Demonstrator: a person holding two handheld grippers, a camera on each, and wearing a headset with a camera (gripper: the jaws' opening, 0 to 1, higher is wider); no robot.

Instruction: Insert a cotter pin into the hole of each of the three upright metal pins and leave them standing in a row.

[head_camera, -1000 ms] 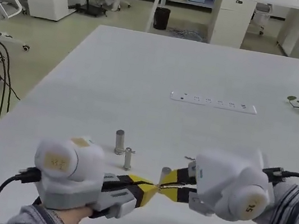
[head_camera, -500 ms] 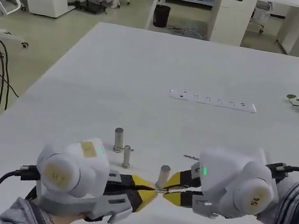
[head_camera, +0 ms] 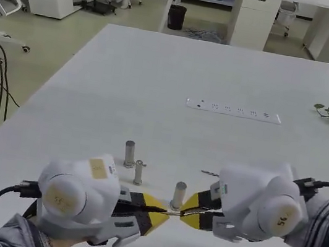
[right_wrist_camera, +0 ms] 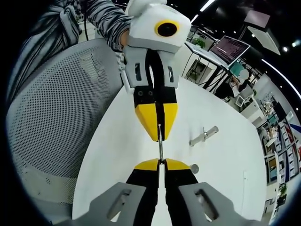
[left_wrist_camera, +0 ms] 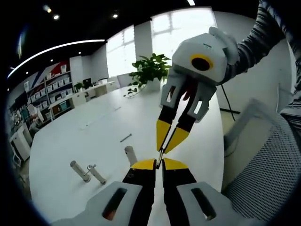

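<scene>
So far one pin (head_camera: 139, 171) looks fitted; two stand bare. Left gripper (head_camera: 164, 214) and right gripper (head_camera: 183, 213) both pinch one cotter (head_camera: 174, 212) between them.

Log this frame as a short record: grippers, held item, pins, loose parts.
left gripper: shut on cotter pin
right gripper: shut on the same cotter pin, tips facing the left's
middle pin: upright, cotter through it
far pin: upright, no cotter visible
near pin: upright, no cotter visible, beside the gripper tips
spare cotter pin: lying on table
</scene>
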